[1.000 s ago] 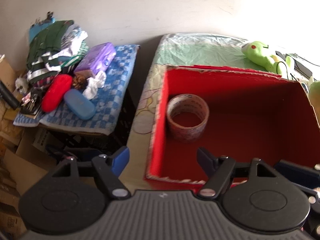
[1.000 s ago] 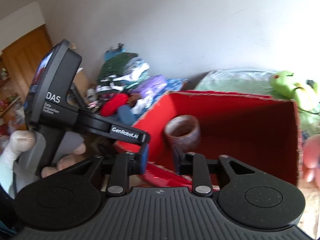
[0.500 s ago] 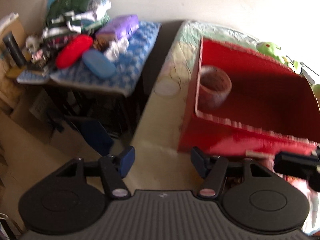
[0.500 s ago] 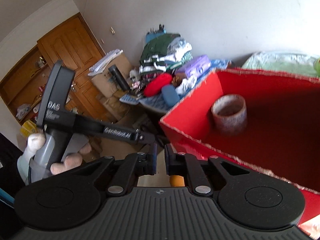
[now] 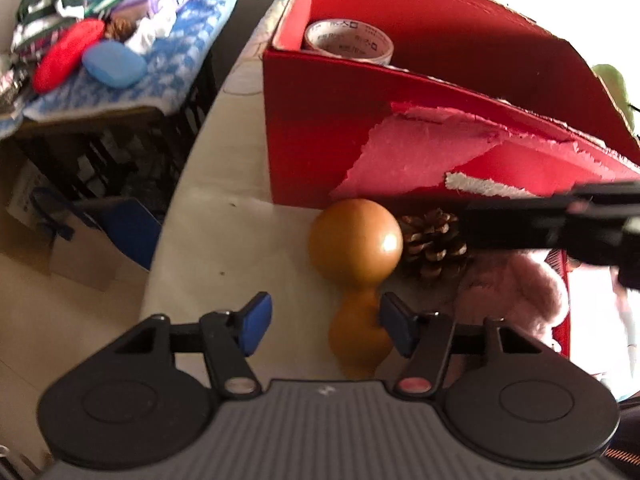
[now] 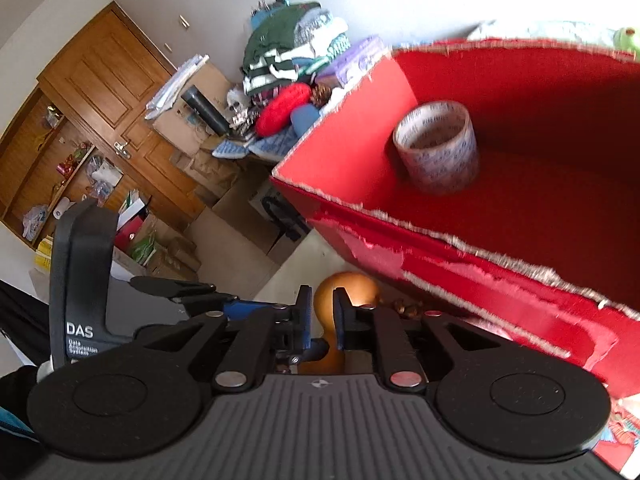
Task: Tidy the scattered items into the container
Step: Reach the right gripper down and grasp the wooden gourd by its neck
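pale tabletop [image 5: 224, 240]: gourd [image 5: 356, 248] between closing left gripper [image 5: 324, 320] pads (untouched), pinecone [image 5: 432, 240] beside; right gripper [image 6: 322, 312] opening, empty.

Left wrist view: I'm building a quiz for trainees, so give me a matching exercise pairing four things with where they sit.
Things:
1. tape roll
2. gourd
3. pine cone
4. blue case

Places:
A. on the checked cloth
B. inside the red box
C. outside the box, between the gourd and a pink plush
D. outside the box, neck between the left tool fingers

Pairs: 1-B, 2-D, 3-C, 4-A
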